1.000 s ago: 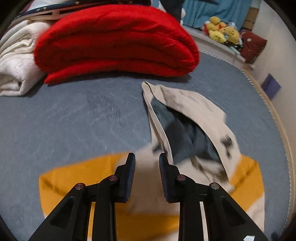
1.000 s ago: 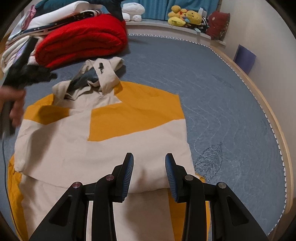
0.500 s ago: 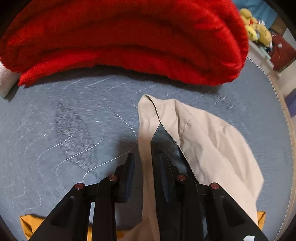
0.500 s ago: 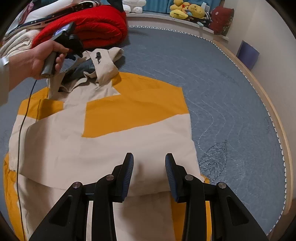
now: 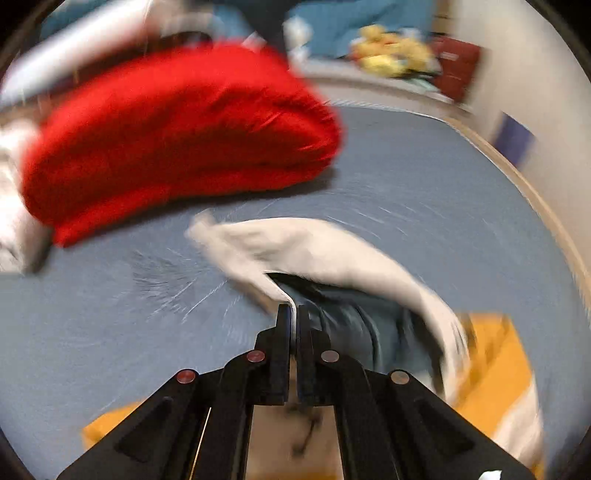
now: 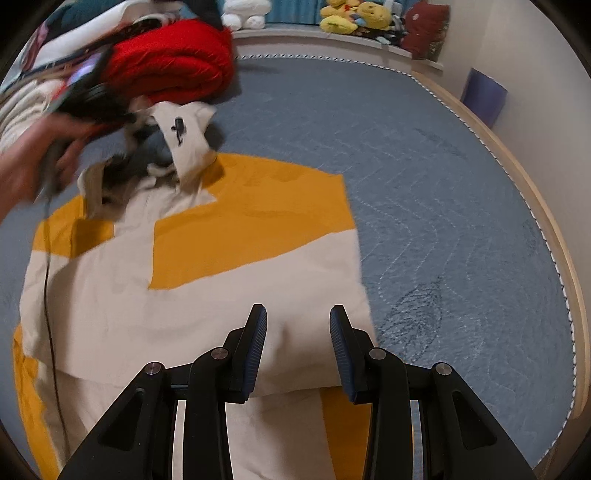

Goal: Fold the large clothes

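Note:
A cream and orange jacket (image 6: pixel 221 288) lies partly folded on the grey-blue quilted bed (image 6: pixel 424 184). Its cream hood (image 5: pixel 314 243) with dark grey lining (image 5: pixel 351 325) is lifted at the far end. My left gripper (image 5: pixel 294 308) is shut on the hood's cream edge, and the picture is blurred by motion. In the right wrist view a hand (image 6: pixel 33 166) holds that gripper (image 6: pixel 129 118) by the hood (image 6: pixel 184 140). My right gripper (image 6: pixel 298 314) hovers open over the jacket's near cream fold, with nothing between its fingers.
A folded red blanket (image 5: pixel 177 133) lies just beyond the hood, with white bedding (image 5: pixel 11 206) to its left. Plush toys (image 6: pixel 354 16) sit on the far ledge. A wooden rim (image 6: pixel 535 206) and a wall bound the bed on the right.
My left gripper has closed on the hood's edge and pulled back and up with it, raising the hood. My right gripper has stayed open over the jacket.

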### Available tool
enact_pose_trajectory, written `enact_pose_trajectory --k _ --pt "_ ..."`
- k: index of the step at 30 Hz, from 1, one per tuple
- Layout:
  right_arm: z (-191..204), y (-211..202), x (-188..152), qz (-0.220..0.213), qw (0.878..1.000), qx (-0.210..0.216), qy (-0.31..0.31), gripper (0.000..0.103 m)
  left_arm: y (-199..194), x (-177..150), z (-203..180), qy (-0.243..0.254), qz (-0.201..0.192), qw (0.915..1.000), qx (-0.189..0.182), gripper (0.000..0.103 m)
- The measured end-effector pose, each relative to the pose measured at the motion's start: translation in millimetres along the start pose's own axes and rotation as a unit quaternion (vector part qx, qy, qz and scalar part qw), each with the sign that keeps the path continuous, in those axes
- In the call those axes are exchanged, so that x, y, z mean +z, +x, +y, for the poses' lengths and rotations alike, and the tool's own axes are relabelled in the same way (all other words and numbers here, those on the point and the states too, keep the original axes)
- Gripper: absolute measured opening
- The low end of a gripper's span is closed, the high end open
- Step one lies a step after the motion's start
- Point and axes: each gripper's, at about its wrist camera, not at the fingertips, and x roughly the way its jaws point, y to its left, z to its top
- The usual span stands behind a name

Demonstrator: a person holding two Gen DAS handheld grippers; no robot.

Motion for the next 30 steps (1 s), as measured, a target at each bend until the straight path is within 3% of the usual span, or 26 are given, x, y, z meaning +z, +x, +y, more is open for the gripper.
enact_pose_trajectory --k 4,6,9,11,13,16,18,22,24,28,30 --pt "-13.8 -13.8 6.5 -0.013 0.999 0.012 0.03 0.037 -106.1 -85.6 -40.4 0.085 -0.049 0.9952 -0.006 0.001" --pt "-20.0 -23.2 8.3 -0.024 0.998 0.021 0.047 0.037 -139.1 -125.5 -51.1 0.101 -0.05 0.9935 -0.016 0.0" --pt "-23.8 -37.8 6.5 -0.042 0.997 0.032 0.059 0.037 -175.0 -188.7 -60.5 0.105 -0.023 0.994 -0.018 0.001" --pt "-22.0 -45.3 2.7 -0.049 0.996 0.043 0.061 0.037 -192.8 -225.5 -53.9 0.063 0.01 0.9973 -0.035 0.004" --pt "-19.0 -50.0 0.2 -0.053 0.996 0.049 0.057 0.037 -206.2 -238.7 -41.9 0.017 0.014 0.9986 -0.048 0.009" --pt "-13.6 -57.1 -2.8 -0.061 0.995 0.061 0.054 0.037 -217.7 -247.4 -10.8 -0.076 -0.015 0.9955 -0.055 0.009" --pt "-10.8 -59.7 -4.6 -0.064 0.994 0.074 0.056 0.037 -202.6 -242.2 -0.6 -0.109 -0.008 0.9923 -0.058 0.009" --pt "2.0 -53.3 -8.0 -0.052 0.991 0.109 0.066 0.037 -153.3 -235.7 12.8 -0.14 0.042 0.9889 -0.025 0.026" --pt "11.2 -46.9 -7.8 -0.042 0.988 0.131 0.066 0.037 -130.5 -243.7 30.1 -0.187 0.068 0.9787 -0.05 0.032" --pt "31.2 -36.5 -6.2 -0.03 0.983 0.172 0.056 0.037 -98.0 -257.9 59.8 -0.308 0.097 0.9385 -0.121 0.032" --pt "40.8 -32.7 -5.5 -0.027 0.98 0.19 0.043 0.037 -92.3 -259.7 61.9 -0.331 0.097 0.9288 -0.135 0.03"
